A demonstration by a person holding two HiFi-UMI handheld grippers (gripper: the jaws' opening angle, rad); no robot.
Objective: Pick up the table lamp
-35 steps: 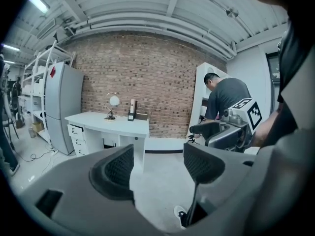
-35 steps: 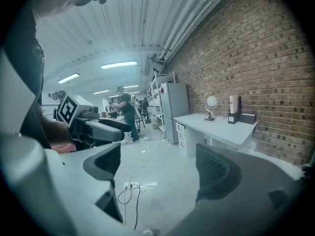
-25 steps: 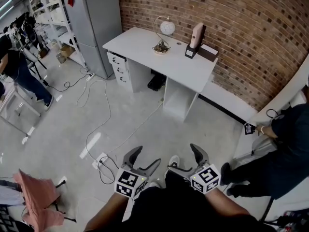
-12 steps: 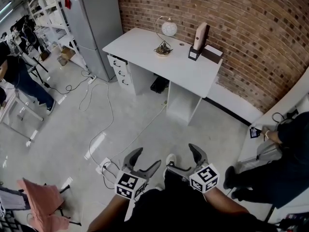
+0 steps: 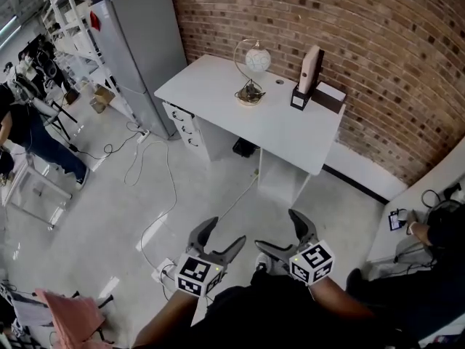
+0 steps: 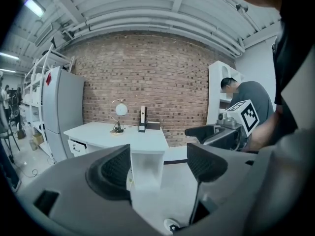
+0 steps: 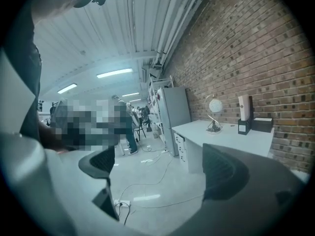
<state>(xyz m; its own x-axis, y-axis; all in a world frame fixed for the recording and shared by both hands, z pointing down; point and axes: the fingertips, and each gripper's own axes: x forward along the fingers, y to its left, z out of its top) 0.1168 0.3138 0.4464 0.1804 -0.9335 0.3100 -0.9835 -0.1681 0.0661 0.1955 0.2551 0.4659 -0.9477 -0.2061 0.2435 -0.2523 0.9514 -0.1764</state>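
Head view: the table lamp [image 5: 251, 75], a globe shade on a thin hoop stem, stands upright toward the back of the white desk [image 5: 218, 86]. An upright holder [image 5: 311, 75] stands near it, by the brick wall. All of this is well apart from the person. The left claw [image 5: 218, 237] and right claw [image 5: 280, 235] are held low at the waist, both spread and carrying nothing. Cables [image 5: 173, 187] trail over the floor between the person and the desk. Left gripper view: jaws apart, with only floor and the desk front between them; the lamp is small and far. Right gripper view: jaws wide and empty; the lamp is off to the right. The step in hand looks like the approach. Done well: step clear of the cables, come square to the desk, and bring one spread claw to the stem or base rather than the globe, which looks fragile. Mind the holder alongside.
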